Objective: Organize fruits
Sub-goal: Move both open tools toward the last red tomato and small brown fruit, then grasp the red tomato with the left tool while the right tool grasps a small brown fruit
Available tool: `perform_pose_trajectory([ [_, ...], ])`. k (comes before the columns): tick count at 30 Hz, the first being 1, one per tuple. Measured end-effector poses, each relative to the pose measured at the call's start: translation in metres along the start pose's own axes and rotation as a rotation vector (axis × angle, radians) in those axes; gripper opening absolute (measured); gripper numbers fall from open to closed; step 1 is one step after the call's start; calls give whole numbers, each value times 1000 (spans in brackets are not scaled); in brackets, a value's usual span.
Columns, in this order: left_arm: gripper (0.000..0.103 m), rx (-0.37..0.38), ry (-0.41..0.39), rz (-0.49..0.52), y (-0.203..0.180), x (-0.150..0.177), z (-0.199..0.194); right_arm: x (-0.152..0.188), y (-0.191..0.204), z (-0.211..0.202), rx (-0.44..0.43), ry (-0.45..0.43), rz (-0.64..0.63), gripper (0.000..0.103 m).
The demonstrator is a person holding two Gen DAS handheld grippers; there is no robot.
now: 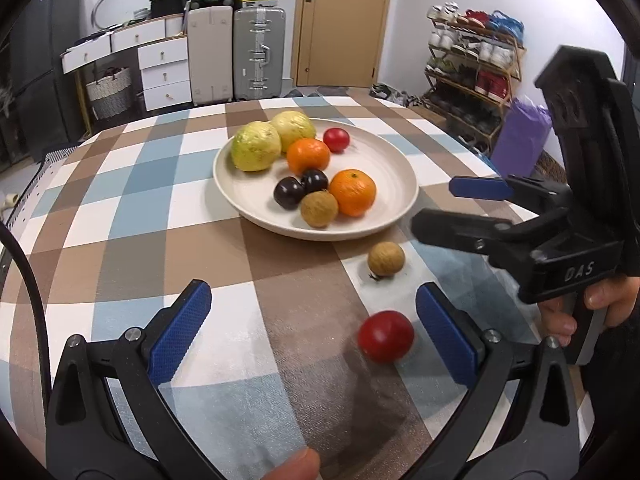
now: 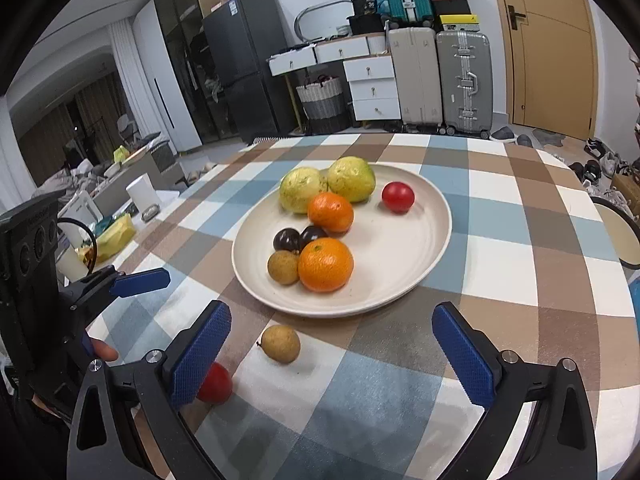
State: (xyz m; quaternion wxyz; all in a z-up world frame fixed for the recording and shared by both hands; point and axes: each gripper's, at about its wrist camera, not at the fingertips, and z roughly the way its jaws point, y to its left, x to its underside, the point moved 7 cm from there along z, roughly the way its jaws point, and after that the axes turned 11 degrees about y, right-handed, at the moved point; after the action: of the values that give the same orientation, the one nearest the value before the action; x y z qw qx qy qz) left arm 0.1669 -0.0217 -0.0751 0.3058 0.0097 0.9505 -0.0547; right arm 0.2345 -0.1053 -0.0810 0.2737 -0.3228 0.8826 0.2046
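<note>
A cream plate (image 1: 384,160) (image 2: 420,240) on the checked table holds two green guavas, two oranges (image 1: 353,192) (image 2: 326,265), two dark plums, a longan and a red tomato (image 1: 336,139) (image 2: 397,197). Off the plate lie a loose longan (image 1: 386,259) (image 2: 281,343) and a loose red tomato (image 1: 385,335) (image 2: 216,383). My left gripper (image 1: 316,332) is open, with the loose tomato just inside its right pad. My right gripper (image 2: 340,350) is open too, the loose longan lying between its fingers and the tomato partly hidden behind the left pad. The right gripper (image 1: 456,206) also shows at the right of the left wrist view.
The table wears a brown, blue and white checked cloth (image 1: 160,240). Beyond it stand suitcases (image 1: 258,54), white drawers (image 1: 164,72), a door (image 1: 340,20) and a shoe rack (image 1: 472,64). A round chair seat (image 2: 620,236) sits at the table's right edge.
</note>
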Motion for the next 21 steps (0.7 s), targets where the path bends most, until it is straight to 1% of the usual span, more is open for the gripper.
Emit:
perform_pose_trajectory([
  [2,102,12,5,9,-2,1,1,2,1,4,4,25,-8,103],
  [6,102,27,47,29,-7,5,7,7,1,12,15,59,-14,103],
  [14,102,39,118,61,-16,11,20,10,-5,17,17,89,3,103],
  [21,102,32,137,85,-20,11,25,14,1,22,-6,124,-21,102],
])
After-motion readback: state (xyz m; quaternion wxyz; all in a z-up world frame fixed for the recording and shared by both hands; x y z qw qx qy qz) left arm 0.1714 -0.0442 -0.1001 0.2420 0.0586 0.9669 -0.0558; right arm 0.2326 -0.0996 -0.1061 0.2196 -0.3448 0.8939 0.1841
